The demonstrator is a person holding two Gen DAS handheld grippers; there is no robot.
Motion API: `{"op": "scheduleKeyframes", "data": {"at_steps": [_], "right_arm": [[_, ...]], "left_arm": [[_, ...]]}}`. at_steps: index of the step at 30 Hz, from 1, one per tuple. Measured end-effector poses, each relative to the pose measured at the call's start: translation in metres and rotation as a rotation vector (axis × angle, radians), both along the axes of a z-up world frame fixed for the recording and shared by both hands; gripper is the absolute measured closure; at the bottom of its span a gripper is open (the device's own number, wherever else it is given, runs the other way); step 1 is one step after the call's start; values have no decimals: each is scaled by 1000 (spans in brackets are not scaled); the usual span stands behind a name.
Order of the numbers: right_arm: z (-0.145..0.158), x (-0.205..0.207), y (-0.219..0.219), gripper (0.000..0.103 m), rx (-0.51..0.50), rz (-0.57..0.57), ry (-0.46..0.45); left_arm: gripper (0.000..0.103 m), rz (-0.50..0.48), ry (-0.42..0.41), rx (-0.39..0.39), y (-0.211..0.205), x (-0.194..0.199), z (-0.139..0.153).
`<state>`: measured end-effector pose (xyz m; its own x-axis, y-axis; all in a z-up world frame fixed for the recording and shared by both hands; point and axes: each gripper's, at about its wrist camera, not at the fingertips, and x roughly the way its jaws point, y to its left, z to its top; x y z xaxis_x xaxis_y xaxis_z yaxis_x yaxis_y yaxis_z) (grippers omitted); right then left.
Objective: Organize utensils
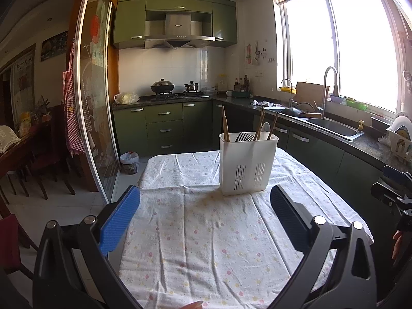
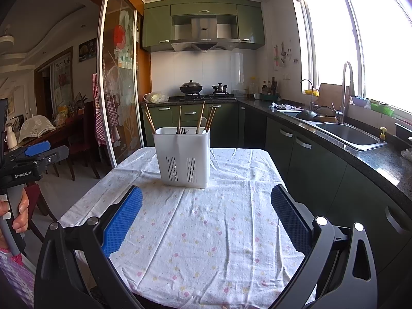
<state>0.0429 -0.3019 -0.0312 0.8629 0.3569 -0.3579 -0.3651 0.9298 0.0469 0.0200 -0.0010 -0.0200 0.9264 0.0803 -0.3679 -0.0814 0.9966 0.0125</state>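
On the cloth-covered desk point(image 1: 206, 231) stands a white utensil caddy point(image 1: 247, 164) holding chopsticks point(image 1: 225, 126) and forks point(image 1: 244, 137); left claw point(image 1: 204, 206) and right claw point(image 2: 206, 206) both gape apart, empty.

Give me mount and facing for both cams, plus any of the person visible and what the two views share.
Left wrist: sits on the left gripper, facing along its open fingers over the table toward the white utensil caddy; the right gripper shows at the right edge.
Right wrist: sits on the right gripper, same heading, caddy left of centre; the left gripper and the hand holding it show at left.
Shared: caddy, chopsticks, floral cloth, stove, sink.
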Motion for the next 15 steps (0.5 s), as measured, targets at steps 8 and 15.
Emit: {"op": "scheduleKeyframes", "data": {"at_steps": [8,15], "right_arm": [[-3,0,1,5,-5,-1,3],[-5,2,1,5,-13,1,6]], "left_arm": [[7,0,-6,-1,2,-2,0],[7,-27,26,2,0,3,-1]]}}
